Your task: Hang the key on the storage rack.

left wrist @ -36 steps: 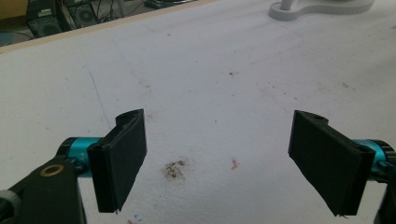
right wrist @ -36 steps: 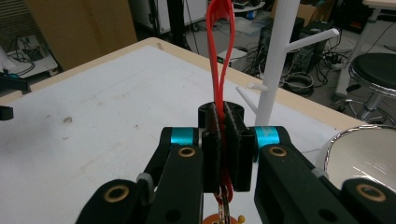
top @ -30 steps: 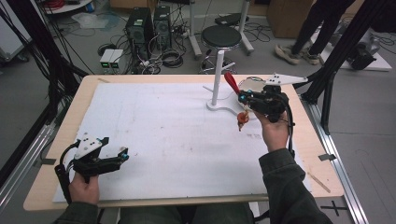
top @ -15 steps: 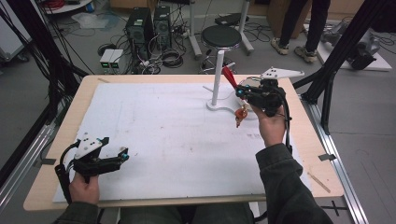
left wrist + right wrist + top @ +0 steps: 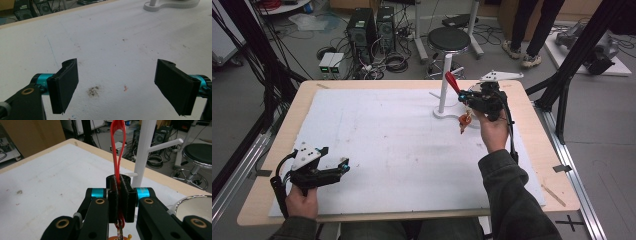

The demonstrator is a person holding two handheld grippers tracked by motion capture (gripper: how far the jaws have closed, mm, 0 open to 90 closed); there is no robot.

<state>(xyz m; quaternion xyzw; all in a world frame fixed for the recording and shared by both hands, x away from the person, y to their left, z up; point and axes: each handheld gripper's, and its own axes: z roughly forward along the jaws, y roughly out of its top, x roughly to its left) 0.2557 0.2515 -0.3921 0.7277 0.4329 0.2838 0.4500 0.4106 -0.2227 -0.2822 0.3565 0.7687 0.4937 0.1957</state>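
1. In the right gripper view, the right gripper (image 5: 119, 195) sits at bottom centre with its jaws pressed together on a red strap loop (image 5: 117, 135), which rises straight up out of the pads to the top edge of the frame.
2. Below the jaws, at the bottom edge of that view, a metal ring and a small orange charm (image 5: 117, 236) hang from the strap; little of them can be made out.
3. In the high view the right gripper (image 5: 472, 100) is at upper right of centre, the red strap loop (image 5: 452, 81) slanting up and left from it and the orange charm (image 5: 465, 120) dangling beneath, above the white mat.
4. Just beyond the strap stands a white peg stand (image 5: 145, 150), right of centre in the right gripper view, with a long peg pointing right near the top and a short peg close behind the jaws. The strap's top is near the post; whether it touches cannot be told.
5. A metal bowl (image 5: 197, 207) shows at the lower right edge of that view.
6. The left gripper (image 5: 117, 85) holds its jaws wide apart with nothing between them, only the stained white mat (image 5: 105, 37) ahead.
7. In the high view the left gripper (image 5: 343, 165) lies at lower left, well apart from the stand (image 5: 443, 90).
8. Behind the table are a black stool (image 5: 448, 37), computer towers (image 5: 372, 25) and tangled cables.
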